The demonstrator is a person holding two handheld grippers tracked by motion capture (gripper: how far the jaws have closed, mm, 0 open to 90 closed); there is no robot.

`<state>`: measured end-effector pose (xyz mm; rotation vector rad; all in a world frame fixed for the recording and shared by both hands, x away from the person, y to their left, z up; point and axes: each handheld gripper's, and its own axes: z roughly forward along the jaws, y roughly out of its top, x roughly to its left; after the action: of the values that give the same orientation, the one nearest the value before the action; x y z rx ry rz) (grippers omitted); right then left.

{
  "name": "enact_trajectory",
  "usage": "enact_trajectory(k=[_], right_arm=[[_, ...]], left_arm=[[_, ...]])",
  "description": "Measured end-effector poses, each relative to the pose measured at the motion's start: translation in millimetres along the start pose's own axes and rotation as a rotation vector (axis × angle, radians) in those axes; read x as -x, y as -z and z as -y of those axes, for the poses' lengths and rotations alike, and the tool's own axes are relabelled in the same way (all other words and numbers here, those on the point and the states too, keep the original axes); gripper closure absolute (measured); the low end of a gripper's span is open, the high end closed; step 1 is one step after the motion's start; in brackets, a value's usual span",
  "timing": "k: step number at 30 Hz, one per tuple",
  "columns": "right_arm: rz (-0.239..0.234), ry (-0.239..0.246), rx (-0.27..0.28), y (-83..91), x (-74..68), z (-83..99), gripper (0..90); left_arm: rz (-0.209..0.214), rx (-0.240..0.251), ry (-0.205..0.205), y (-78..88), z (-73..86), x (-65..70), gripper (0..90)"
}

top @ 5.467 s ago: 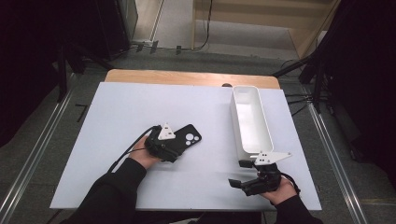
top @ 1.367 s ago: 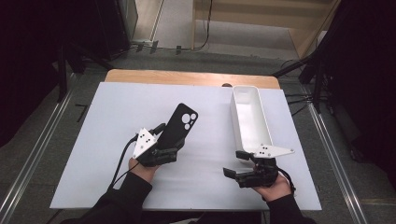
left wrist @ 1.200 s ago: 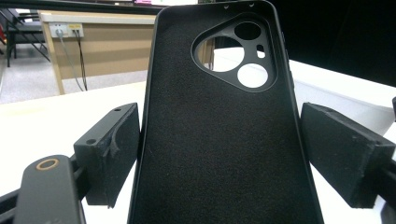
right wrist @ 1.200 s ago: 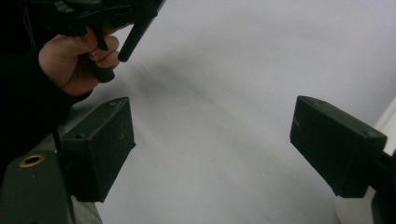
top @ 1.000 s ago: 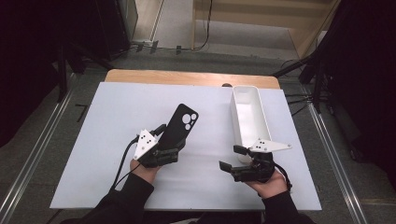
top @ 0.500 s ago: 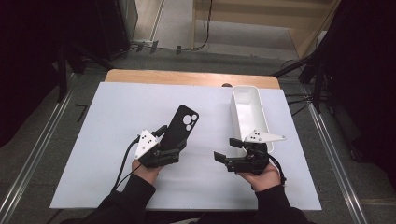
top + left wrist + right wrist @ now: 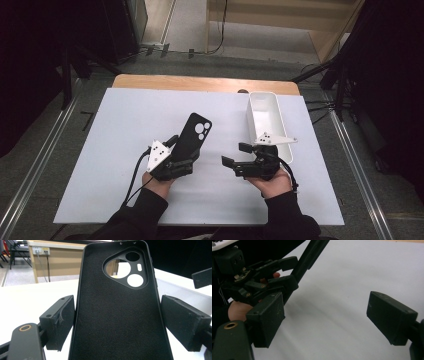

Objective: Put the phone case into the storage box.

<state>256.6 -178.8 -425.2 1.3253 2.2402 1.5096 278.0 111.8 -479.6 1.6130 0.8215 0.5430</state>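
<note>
A black phone case (image 7: 194, 136) is up off the table, tilted, its felt-lined inside and camera cut-out facing my left gripper view (image 7: 115, 315). My left gripper (image 7: 182, 156) is shut on its lower end, one pad pressing each long edge (image 7: 62, 320). My right gripper (image 7: 236, 154) hovers right of it, pointing left across the table, jaws wide open with nothing between them (image 7: 330, 317). In the right gripper view the case (image 7: 308, 258) appears edge-on at the upper left, with the left gripper (image 7: 262, 277) and a hand around it.
A long white bin (image 7: 250, 117) stands behind the right hand near the table's right side, with nothing visible inside it. A white sheet (image 7: 125, 125) covers the table, with a wooden strip (image 7: 200, 82) along the far edge. Dark floor and metal rails lie beyond.
The right gripper has moved left and slightly up, from beside the bin's near end toward the table's middle. The left gripper, which earlier lifted the case off the table, holds it still.
</note>
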Motion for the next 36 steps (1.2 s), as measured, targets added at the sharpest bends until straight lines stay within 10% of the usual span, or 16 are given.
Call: enact_trajectory(k=[36], right_arm=[[-0.057,-0.072,-0.016,-33.4,-6.3,-36.3,21.5]], left_arm=[[-0.032,0.018,-0.018,1.3,2.7,12.0,14.0]])
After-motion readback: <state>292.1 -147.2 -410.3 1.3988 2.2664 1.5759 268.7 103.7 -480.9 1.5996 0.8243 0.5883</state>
